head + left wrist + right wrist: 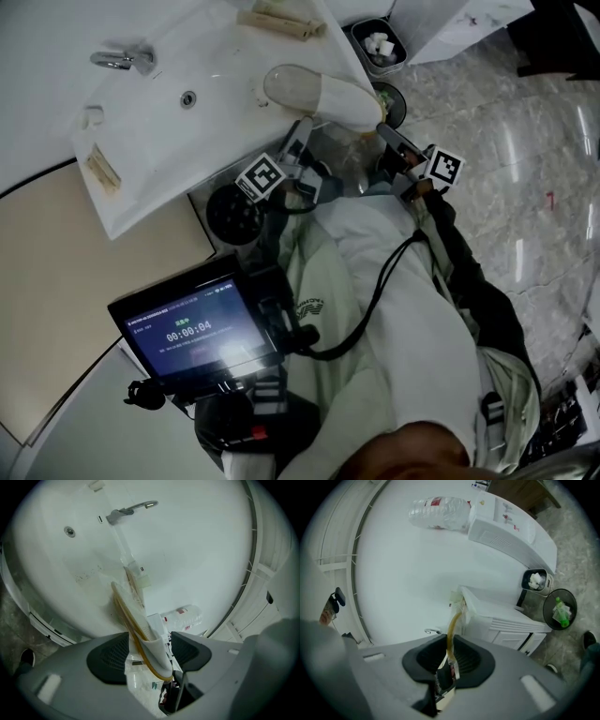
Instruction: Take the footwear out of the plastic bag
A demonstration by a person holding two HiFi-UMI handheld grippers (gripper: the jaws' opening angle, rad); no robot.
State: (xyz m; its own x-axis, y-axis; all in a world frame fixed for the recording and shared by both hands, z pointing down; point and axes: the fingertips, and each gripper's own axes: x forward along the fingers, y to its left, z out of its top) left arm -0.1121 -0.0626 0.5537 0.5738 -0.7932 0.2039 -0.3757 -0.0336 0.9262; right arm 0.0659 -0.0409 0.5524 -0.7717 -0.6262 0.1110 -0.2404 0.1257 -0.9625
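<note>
A white slipper (323, 97) with a yellowish sole edge hangs over the corner of the white tub (150, 141). My left gripper (302, 133) comes at it from below left. In the left gripper view the jaws (150, 652) stand apart, with the slipper (140, 630) and crumpled clear plastic bag (140, 682) between them; the right-hand pad is clear of the slipper. My right gripper (388, 133) holds the slipper from the right. Its jaws (449, 660) are shut on the slipper's thin yellowish edge (452, 627).
A tap (122, 60) and drain (188, 97) sit in the tub, and another pair of slippers (281, 21) lies on its rim. A small bin (380, 45) and a black bin (394, 103) stand on the marble floor. A wrapped pack (438, 506) lies on the white ledge.
</note>
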